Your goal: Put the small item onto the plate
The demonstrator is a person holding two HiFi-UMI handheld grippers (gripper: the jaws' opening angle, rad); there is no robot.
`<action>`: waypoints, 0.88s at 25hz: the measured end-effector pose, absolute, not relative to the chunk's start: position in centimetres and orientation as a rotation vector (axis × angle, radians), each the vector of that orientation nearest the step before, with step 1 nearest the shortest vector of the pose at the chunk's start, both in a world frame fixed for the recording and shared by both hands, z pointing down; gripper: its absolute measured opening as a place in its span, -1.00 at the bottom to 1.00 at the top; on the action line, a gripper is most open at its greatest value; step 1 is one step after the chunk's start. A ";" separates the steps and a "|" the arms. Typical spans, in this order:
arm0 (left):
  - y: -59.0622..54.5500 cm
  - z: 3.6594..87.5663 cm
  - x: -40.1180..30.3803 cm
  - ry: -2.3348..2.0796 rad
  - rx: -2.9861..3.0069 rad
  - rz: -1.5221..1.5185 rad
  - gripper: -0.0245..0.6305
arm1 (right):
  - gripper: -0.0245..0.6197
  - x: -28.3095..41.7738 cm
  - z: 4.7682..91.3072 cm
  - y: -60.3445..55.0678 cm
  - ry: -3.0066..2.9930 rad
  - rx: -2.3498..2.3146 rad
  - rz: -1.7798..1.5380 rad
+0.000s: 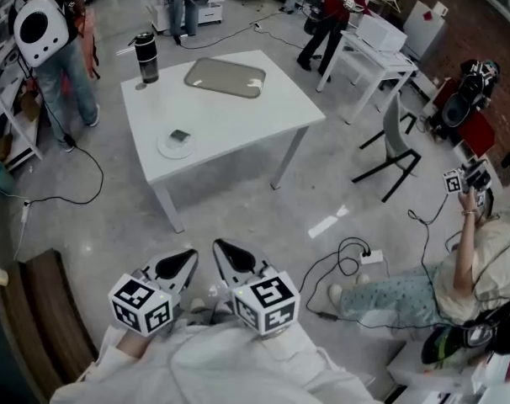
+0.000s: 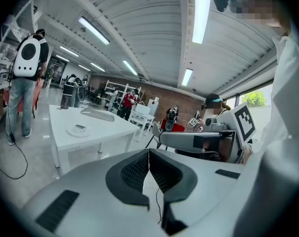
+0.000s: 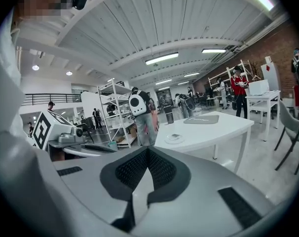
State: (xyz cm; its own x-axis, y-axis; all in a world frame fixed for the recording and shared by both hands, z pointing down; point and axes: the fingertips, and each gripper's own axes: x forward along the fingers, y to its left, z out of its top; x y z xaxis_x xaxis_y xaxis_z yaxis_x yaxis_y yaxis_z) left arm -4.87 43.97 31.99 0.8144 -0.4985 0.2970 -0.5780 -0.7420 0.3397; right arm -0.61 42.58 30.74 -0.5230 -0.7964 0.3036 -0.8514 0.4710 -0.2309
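Observation:
A small dark grey item (image 1: 180, 136) lies on a white round plate (image 1: 174, 148) near the front left of the white table (image 1: 238, 116). The same plate (image 2: 79, 130) with the item (image 2: 80, 127) shows in the left gripper view, and the plate (image 3: 173, 139) in the right gripper view too. My left gripper (image 1: 190, 261) and right gripper (image 1: 221, 249) are held close to my body, well short of the table, side by side. Both are shut with nothing between their jaws.
A grey tray (image 1: 225, 77) and a dark tumbler (image 1: 146, 57) stand farther back on the table. A person with a white backpack (image 1: 41, 29) stands at the left. A seated person (image 1: 457, 276), cables on the floor and a chair (image 1: 395, 146) are at the right.

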 end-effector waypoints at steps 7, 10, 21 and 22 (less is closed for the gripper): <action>43.7 32.2 -5.0 -0.825 2.562 0.256 -0.89 | -0.88 -1.1 30.7 42.7 -2.617 1.389 0.576; 43.3 32.2 -4.4 -0.790 2.592 0.281 -0.89 | -0.88 -0.7 30.6 42.6 -2.624 1.385 0.564; 43.3 33.5 -2.6 -0.851 2.512 0.244 -0.89 | -0.88 1.2 32.0 42.8 -2.646 1.318 0.601; 43.5 34.1 -2.4 -0.840 2.498 0.253 -0.89 | -0.88 1.2 32.3 42.9 -2.650 1.301 0.613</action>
